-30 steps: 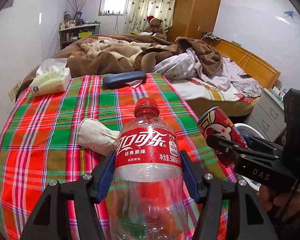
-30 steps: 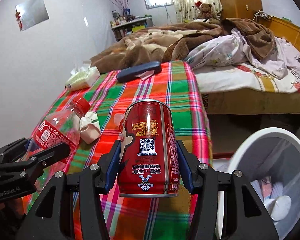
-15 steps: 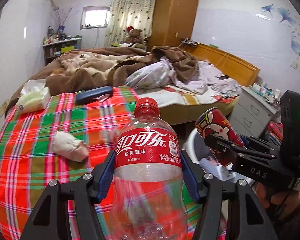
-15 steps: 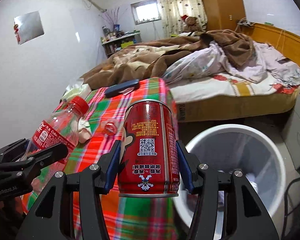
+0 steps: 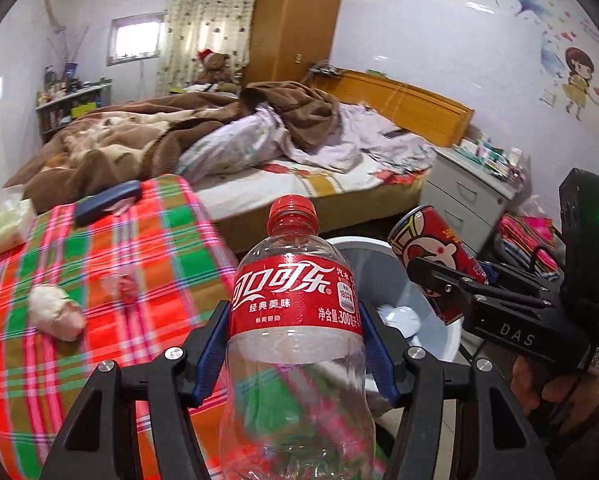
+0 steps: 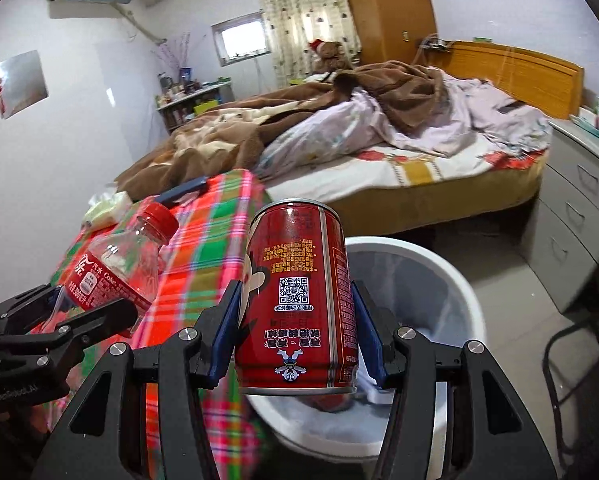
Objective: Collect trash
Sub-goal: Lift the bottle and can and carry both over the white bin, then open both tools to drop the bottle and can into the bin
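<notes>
Right wrist view: white bin (image 6: pixel 455 280), off to side a second ago, now under red can (image 6: pixel 299 296) pinched by right gripper (image 6: pixel 297 340). Left gripper (image 5: pixel 295 344) clamps cola bottle (image 5: pixel 295 320) near bin rim. Drop looks imminent.

Unmade bed (image 5: pixel 299 152), plaid tablecloth (image 5: pixel 99 280), teddy bear (image 5: pixel 213 68), wooden wardrobe (image 5: pixel 295 20).

Right tongs (image 6: pixel 295 340) clamp red can (image 6: pixel 299 296) above white bin (image 6: pixel 459 280).
</notes>
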